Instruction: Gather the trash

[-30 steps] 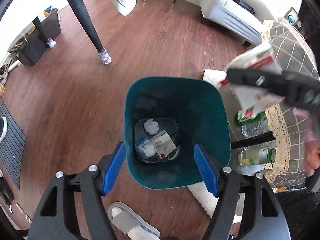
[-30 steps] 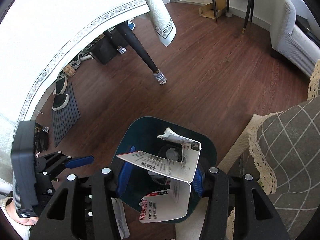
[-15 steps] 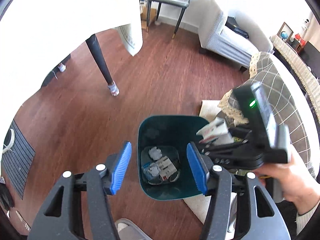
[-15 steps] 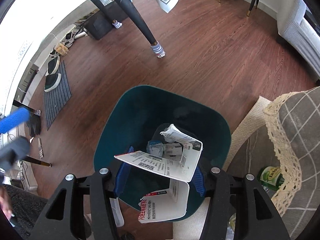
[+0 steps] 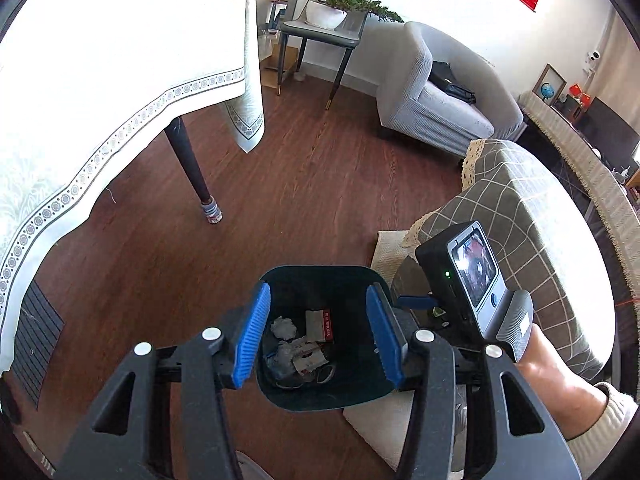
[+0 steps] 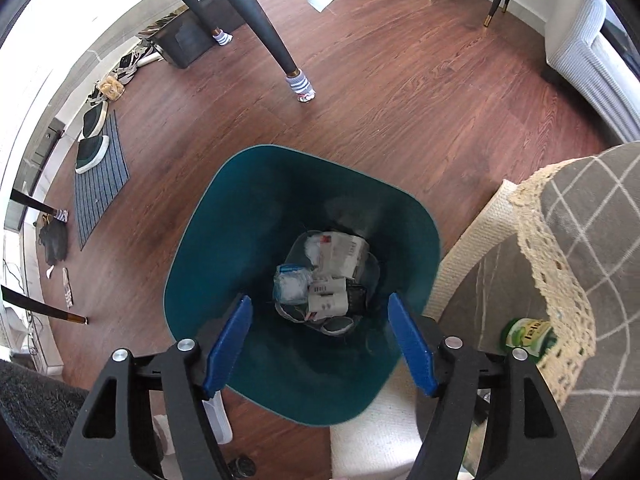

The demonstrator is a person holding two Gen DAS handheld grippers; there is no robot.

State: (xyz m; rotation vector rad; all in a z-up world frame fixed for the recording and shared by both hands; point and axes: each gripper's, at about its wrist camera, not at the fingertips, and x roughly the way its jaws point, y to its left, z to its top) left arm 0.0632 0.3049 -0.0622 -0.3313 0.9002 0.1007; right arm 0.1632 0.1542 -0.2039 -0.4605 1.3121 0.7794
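Right wrist view looks straight down into the teal bin [image 6: 224,248], where the trash [image 6: 328,276] lies at the bottom, the right gripper [image 6: 320,340] above it and the left gripper [image 5: 318,340] alongside, both jaws spread wide and empty, presumably for dropping.

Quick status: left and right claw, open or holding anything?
Left claw: open, empty, above the trash bin.
Right claw: open, empty, over the same bin.
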